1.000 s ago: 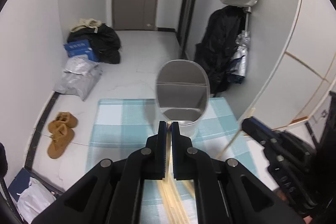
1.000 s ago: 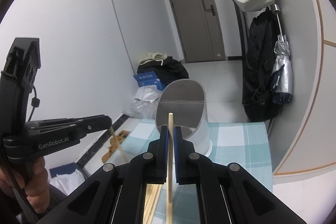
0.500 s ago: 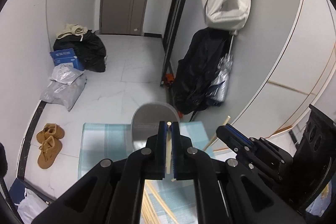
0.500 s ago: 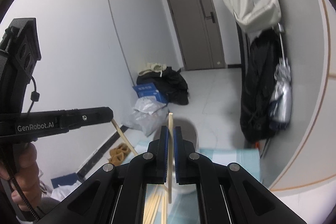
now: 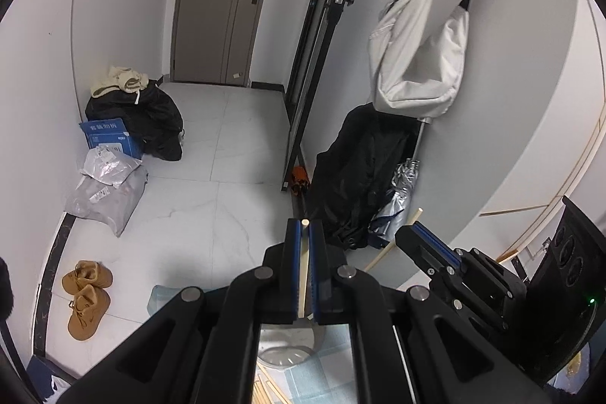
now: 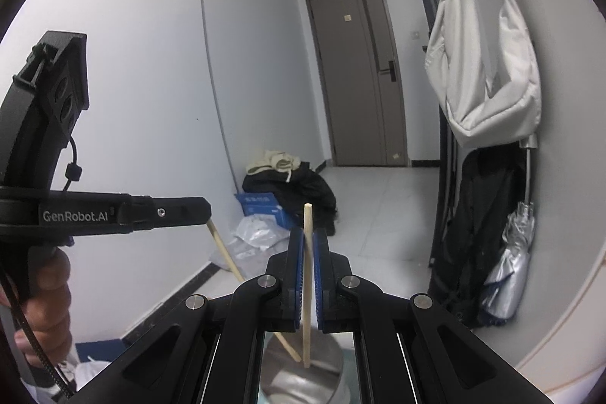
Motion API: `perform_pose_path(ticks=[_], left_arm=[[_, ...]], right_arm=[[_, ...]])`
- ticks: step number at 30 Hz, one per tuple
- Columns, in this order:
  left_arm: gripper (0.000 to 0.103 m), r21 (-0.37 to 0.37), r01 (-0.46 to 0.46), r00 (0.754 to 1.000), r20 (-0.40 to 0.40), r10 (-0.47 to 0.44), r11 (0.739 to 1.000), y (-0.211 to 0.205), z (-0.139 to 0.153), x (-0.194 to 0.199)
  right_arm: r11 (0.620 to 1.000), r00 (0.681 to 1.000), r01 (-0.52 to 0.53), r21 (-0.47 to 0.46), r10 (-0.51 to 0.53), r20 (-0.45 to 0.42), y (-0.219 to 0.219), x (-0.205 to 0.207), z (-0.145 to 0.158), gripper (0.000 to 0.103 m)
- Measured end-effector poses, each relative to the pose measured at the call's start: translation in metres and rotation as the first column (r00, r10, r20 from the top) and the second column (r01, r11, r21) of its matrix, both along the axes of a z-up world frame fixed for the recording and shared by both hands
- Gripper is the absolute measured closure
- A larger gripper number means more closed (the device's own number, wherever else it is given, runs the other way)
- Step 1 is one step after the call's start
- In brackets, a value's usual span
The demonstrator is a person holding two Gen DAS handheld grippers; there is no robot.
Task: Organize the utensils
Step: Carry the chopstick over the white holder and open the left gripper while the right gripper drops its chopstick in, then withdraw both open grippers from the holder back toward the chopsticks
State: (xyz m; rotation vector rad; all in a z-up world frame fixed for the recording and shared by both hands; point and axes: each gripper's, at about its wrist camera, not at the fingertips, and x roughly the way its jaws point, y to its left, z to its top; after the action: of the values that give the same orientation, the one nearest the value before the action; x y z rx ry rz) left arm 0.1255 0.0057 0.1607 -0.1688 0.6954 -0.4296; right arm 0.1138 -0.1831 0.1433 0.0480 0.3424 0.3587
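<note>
My left gripper [image 5: 302, 230] is shut on a wooden chopstick [image 5: 302, 271] held upright. My right gripper [image 6: 308, 237] is shut on another wooden chopstick [image 6: 307, 275], also upright. Both are raised above a grey metal utensil holder [image 6: 303, 372], which also shows low in the left wrist view [image 5: 288, 351]. The lower ends of both chopsticks hang over the holder's mouth. In the right wrist view the left gripper [image 6: 200, 212] is at the left with its chopstick [image 6: 227, 254] slanting down. In the left wrist view the right gripper [image 5: 407, 233] is at the right. Loose chopsticks [image 5: 270, 390] lie on the blue checked cloth [image 5: 322, 385].
Beyond the table edge is a tiled floor with brown shoes [image 5: 85, 298], grey parcel bags [image 5: 106, 188], a blue box [image 5: 110, 137] and black clothes [image 5: 151, 116]. A white bag [image 5: 420, 55], black coat [image 5: 360, 173] and umbrella [image 5: 397, 203] hang at the right wall.
Both grippers have risen and tilted up with their chopsticks; the utensil holder has dropped from mid-frame to the bottom edge of both views. Both stay shut.
</note>
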Motion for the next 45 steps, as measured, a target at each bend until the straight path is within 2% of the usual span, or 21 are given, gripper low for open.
perform_pose_path(ticks=[10, 17, 22, 25, 27, 30, 31, 32, 33, 34, 35, 38, 40, 42, 45], left_arm=[[0.103, 0.025, 0.045, 0.998, -0.043, -0.044, 0.999, 0.004, -0.033, 0.040], [0.103, 0.038, 0.089, 0.993, -0.083, -0.085, 0.995, -0.003, -0.059, 0.049], [0.103, 0.083, 0.091, 0.991, -0.103, -0.082, 0.992, -0.007, -0.069, 0.051], [0.102, 0.066, 0.085, 0.988, -0.134, -0.075, 0.994, -0.003, -0.074, 0.053], [0.097, 0.082, 0.061, 0.989, -0.140, -0.050, 0.995, -0.001, -0.074, 0.051], [0.079, 0.086, -0.006, 0.993, -0.117, 0.016, 0.996, 0.012, -0.072, 0.042], [0.064, 0.089, -0.030, 0.993, -0.108, 0.039, 0.996, 0.015, -0.072, 0.038], [0.047, 0.100, -0.068, 0.992, -0.097, 0.078, 0.993, 0.019, -0.071, 0.033], [0.040, 0.120, -0.119, 0.988, -0.080, 0.129, 0.986, 0.021, -0.070, 0.027], [0.036, 0.132, -0.144, 0.986, -0.066, 0.153, 0.981, 0.022, -0.070, 0.022], [0.036, 0.149, -0.163, 0.984, -0.042, 0.170, 0.975, 0.021, -0.069, 0.014], [0.036, 0.178, -0.174, 0.984, -0.016, 0.179, 0.969, 0.019, -0.067, -0.006], [0.036, 0.167, -0.204, 0.978, -0.005, 0.208, 0.965, 0.021, -0.066, -0.018], [0.036, 0.149, -0.209, 0.977, 0.002, 0.211, 0.966, 0.024, -0.065, -0.030], [0.036, 0.132, -0.244, 0.970, 0.024, 0.243, 0.961, 0.028, -0.064, -0.045]], right_arm=[[1.000, 0.999, -0.007, -0.027, 0.006, -0.051, 0.003, 0.042, -0.046, 0.099], [0.997, 0.997, -0.058, -0.052, 0.055, -0.051, 0.007, 0.047, -0.069, 0.099], [0.993, 0.994, -0.087, -0.078, 0.081, -0.074, 0.008, 0.049, -0.081, 0.099], [0.991, 0.991, -0.100, -0.084, 0.092, -0.099, 0.007, 0.048, -0.087, 0.098], [0.991, 0.988, -0.111, -0.078, 0.101, -0.120, 0.005, 0.046, -0.088, 0.095], [0.994, 0.988, -0.098, -0.056, 0.090, -0.127, -0.003, 0.038, -0.088, 0.095], [0.996, 0.988, -0.082, -0.045, 0.075, -0.133, -0.008, 0.033, -0.087, 0.093], [0.997, 0.989, -0.068, -0.033, 0.063, -0.136, -0.011, 0.028, -0.086, 0.085], [0.999, 0.990, -0.050, -0.020, 0.047, -0.135, -0.015, 0.022, -0.084, 0.076], [0.999, 0.991, -0.038, -0.009, 0.037, -0.132, -0.018, 0.017, -0.083, 0.072], [1.000, 0.991, -0.027, -0.001, 0.027, -0.128, -0.022, 0.011, -0.082, 0.067], [1.000, 0.992, 0.000, 0.012, 0.002, -0.126, -0.028, -0.008, -0.078, 0.064], [1.000, 0.992, 0.005, 0.022, -0.003, -0.126, -0.030, -0.020, -0.077, 0.059], [0.999, 0.993, 0.025, 0.022, -0.022, -0.114, -0.029, -0.034, -0.075, 0.046], [0.999, 0.994, 0.017, 0.029, -0.014, -0.106, -0.026, -0.059, -0.073, 0.044]])
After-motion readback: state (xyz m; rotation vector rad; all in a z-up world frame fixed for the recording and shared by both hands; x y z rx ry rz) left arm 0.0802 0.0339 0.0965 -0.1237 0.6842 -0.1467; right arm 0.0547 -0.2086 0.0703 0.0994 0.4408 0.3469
